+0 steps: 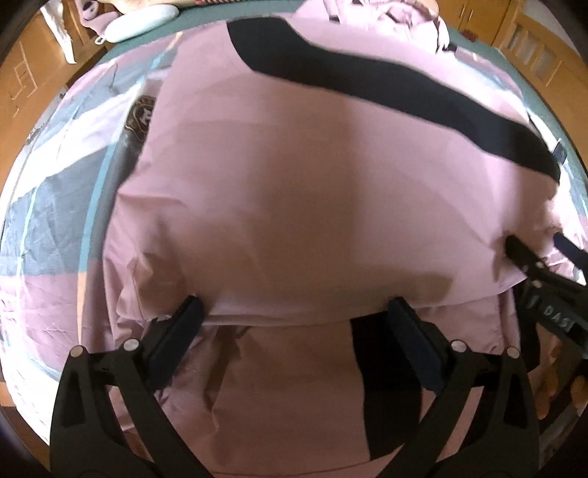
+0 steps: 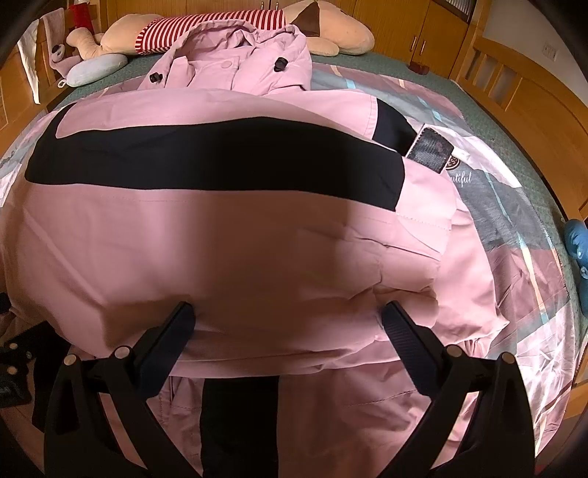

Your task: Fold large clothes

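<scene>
A large pink padded jacket (image 1: 294,176) with a black band (image 1: 386,92) lies spread on a bed. Its lower part is folded up over the body, with the folded edge running between my fingers. My left gripper (image 1: 296,310) is open, its fingertips at that folded edge. My right gripper (image 2: 286,314) is open too, fingertips against the same fold of the jacket (image 2: 228,228). The right gripper also shows at the right edge of the left wrist view (image 1: 533,250). The hood and collar (image 2: 235,62) lie at the far end.
A patterned bedspread (image 2: 514,228) covers the bed. A plush dog in a striped shirt (image 2: 228,29) and a pale blue neck pillow (image 2: 95,70) lie at the head. Wooden bed rails (image 2: 514,84) and cabinets surround it. A blue object (image 2: 577,239) sits at the right edge.
</scene>
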`<state>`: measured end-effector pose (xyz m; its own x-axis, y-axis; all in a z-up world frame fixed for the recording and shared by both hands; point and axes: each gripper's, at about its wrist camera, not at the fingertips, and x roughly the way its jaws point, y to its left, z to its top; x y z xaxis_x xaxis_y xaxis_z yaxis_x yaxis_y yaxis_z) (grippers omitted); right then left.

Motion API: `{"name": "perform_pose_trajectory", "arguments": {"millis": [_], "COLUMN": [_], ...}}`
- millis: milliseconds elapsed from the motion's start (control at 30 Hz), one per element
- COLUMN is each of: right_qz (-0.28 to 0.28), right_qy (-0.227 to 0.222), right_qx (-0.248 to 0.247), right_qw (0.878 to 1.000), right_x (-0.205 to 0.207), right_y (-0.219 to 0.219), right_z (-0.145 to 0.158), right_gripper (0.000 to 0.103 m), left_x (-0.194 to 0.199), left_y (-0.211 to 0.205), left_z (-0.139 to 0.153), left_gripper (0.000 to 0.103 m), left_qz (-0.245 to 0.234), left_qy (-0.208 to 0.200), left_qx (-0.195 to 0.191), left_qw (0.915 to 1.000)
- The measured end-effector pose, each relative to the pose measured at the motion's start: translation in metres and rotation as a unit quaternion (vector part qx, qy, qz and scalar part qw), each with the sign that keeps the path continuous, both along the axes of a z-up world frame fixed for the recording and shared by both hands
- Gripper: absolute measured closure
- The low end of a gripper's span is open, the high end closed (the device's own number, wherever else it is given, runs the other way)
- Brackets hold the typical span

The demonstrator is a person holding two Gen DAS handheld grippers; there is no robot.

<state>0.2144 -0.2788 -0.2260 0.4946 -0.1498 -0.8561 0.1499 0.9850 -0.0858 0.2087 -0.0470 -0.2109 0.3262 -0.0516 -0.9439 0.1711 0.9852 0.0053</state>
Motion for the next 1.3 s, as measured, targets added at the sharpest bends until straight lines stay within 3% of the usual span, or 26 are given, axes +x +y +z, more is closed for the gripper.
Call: {"name": "perform_pose_trajectory", "arguments": {"millis": [167,233,367,600,667,700,800,867,1000,1067,1167,1300], "right_qz": [0.0,0.0,0.0,-0.003,-0.014,-0.01,0.016,0.033,0.037,0.028,0.03,0.032], "right_qy": [-0.001,-0.001,-0.001,-0.004,-0.056,-0.105,-0.15,-0.126,-0.049,-0.043,-0.043,-0.042], "right_qx": [-0.001,-0.002,-0.002,0.005,0.01,0.01,-0.02,-0.035,-0.003,0.024,0.015,0.011], "right_qw": [1.0,1.0,1.0,1.0,0.998,0.994,0.988,0.991,0.998,0.998,0.998,0.999], "right_x": [0.0,0.0,0.0,-0.001,-0.011,-0.02,-0.026,-0.018,0.002,0.004,0.004,0.005], "right_y": [0.0,0.0,0.0,-0.002,-0.004,-0.001,0.012,0.02,0.018,0.012,0.016,0.019], "right_z": [0.0,0.0,0.001,0.005,0.021,0.036,0.05,0.039,0.0,-0.003,-0.004,-0.006], "right_gripper": [0.001,0.001,0.001,0.001,0.001,0.001,0.001,0.001,0.001,0.001,0.001,0.001], "left_x": [-0.003,-0.004,-0.001,0.001,0.006,0.007,0.008,0.007,0.003,0.0,0.002,0.021], "left_y": [-0.015,-0.016,-0.009,0.011,0.015,0.016,0.012,0.01,0.012,0.016,0.02,0.022], "left_z": [-0.006,-0.006,0.0,0.016,0.013,0.011,0.008,0.007,0.021,0.034,0.039,0.015], "left_gripper": [0.002,0.002,0.002,0.002,0.002,0.002,0.002,0.002,0.002,0.002,0.002,0.002], "left_qz": [-0.021,-0.021,-0.01,0.038,0.043,0.043,0.034,0.032,0.047,0.052,0.061,0.056], "left_qy": [-0.007,-0.009,-0.008,-0.025,-0.016,-0.011,-0.008,-0.012,-0.038,-0.077,-0.117,-0.067], "left_qx": [0.049,0.051,0.029,-0.045,-0.053,-0.053,-0.038,-0.028,-0.047,-0.05,-0.021,-0.011], "left_qw": [0.9986,0.9984,0.9995,0.9979,0.9976,0.9976,0.9986,0.999,0.9971,0.9945,0.991,0.9961]}}
